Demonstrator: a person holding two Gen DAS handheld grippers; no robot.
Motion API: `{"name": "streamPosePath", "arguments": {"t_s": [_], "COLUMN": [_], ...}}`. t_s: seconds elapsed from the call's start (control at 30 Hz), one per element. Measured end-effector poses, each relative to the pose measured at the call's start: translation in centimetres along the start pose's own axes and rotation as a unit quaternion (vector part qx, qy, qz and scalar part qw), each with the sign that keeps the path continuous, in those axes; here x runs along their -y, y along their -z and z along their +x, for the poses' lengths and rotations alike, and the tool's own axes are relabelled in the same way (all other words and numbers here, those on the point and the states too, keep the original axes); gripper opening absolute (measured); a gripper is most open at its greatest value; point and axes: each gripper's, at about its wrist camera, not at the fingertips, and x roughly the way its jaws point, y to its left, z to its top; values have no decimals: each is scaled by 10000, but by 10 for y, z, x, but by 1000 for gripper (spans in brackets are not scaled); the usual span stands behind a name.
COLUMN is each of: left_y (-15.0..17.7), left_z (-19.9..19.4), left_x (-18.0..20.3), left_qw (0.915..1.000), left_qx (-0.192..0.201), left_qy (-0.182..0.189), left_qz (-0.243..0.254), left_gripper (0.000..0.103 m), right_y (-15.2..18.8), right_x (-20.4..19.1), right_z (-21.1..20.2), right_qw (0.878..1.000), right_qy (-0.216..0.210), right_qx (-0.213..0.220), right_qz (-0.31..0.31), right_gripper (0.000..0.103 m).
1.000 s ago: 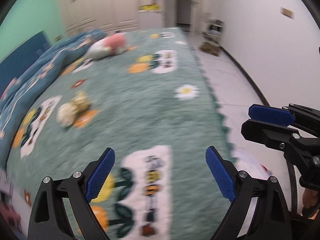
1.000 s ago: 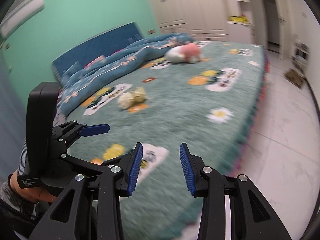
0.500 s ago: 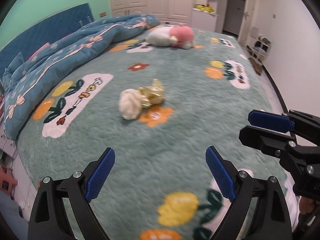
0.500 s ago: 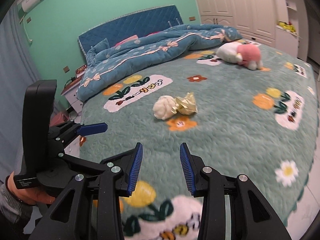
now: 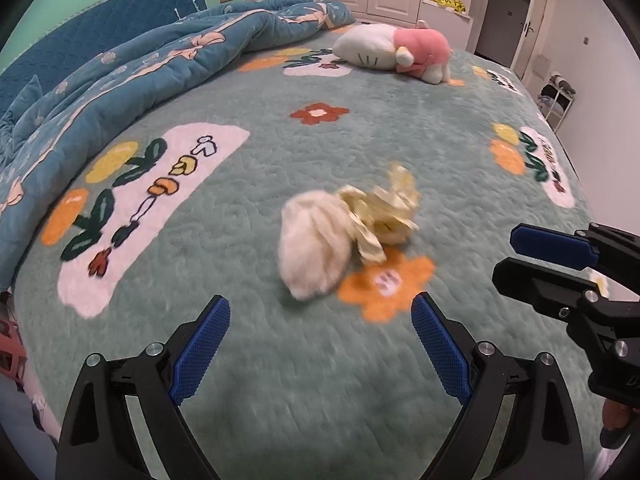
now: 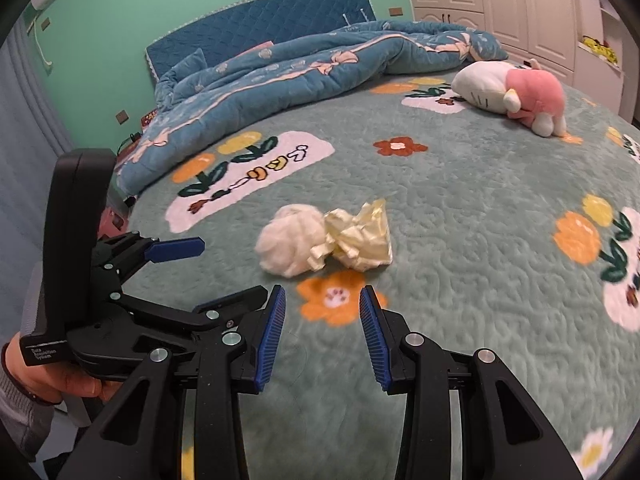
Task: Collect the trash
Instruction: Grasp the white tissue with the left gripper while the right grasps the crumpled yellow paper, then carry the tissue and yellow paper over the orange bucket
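Two pieces of trash are seen touching each other on the green bedspread (image 5: 400,120): a white wad (image 5: 314,246) and a crumpled yellow wrapper (image 5: 386,212) just beside it, next to an orange flower print (image 5: 386,284). The left gripper (image 5: 320,350) is held above the bedspread with its jaws wide apart and nothing between them; the wad lies just ahead of the gap. The right gripper (image 6: 322,330) is held with its jaws partly apart, also empty, and is pointed at the flower print, with the trash lying beyond it. A blue quilt (image 6: 280,76) is bunched near the headboard (image 6: 260,36), and a plush toy (image 6: 512,94) lies well apart from the trash.
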Motion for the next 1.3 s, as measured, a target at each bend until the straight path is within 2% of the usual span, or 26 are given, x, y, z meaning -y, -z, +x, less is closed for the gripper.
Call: {"name": "streamPosePath", "arguments": {"t_s": [0.17, 0.23, 0.3, 0.43, 0.47, 0.53, 0.57, 0.6, 0.67, 0.7, 0.73, 0.9, 1.0, 1.3], "left_y": [-16, -18, -19, -23, -25, -27, -28, -28, -29, -31, -31, -27, -18, 17], "left_z": [30, 38, 47, 64, 69, 79, 84, 87, 92, 92, 91, 76, 50, -46], "left_x": [-8, -9, -10, -15, -17, -19, -22, -24, -25, -26, -26, -17, -8, 40], "left_qw": [9998, 9996, 9990, 9979, 9976, 9970, 9971, 9972, 9975, 9974, 9971, 9968, 9961, 9941], "left_qx": [-127, -137, -197, -250, -256, -362, -364, -354, -332, -329, -332, -341, -325, -63], "left_qy": [87, 104, 157, 371, 423, 485, 525, 534, 489, 535, 596, 641, 747, 913], "left_qz": [83, 215, 371, 473, 491, 479, 415, 381, 391, 352, 324, 347, 328, 587], "left_gripper": [91, 91, 91, 89, 86, 66, 61, 51, 35, 24, 17, 15, 15, 15], "right_y": [-16, -20, -24, -33, -34, -37, -38, -39, -37, -35, -34, -32, -27, 19], "right_x": [17, 22, 28, 35, 37, 41, 43, 42, 35, 31, 28, 38, 35, 7], "right_z": [40, 53, 65, 89, 99, 111, 118, 123, 134, 135, 137, 119, 95, -23], "right_qw": [9999, 9998, 9998, 9991, 9988, 9986, 9983, 9978, 9964, 9958, 9951, 9984, 9988, 9998], "right_qy": [-3, 33, 33, -29, -37, -172, -282, -316, -225, -160, -95, -236, -225, -183], "right_qx": [-130, -180, -180, -288, -350, -409, -416, -442, -498, -481, -466, -322, -276, -47], "right_qz": [-43, -67, -116, -303, -340, -295, -304, -370, -648, -757, -868, -406, -331, 21], "right_gripper": [40, 45, 56, 56, 56, 55, 43, 41, 38, 37, 37, 35, 35, 35]}}
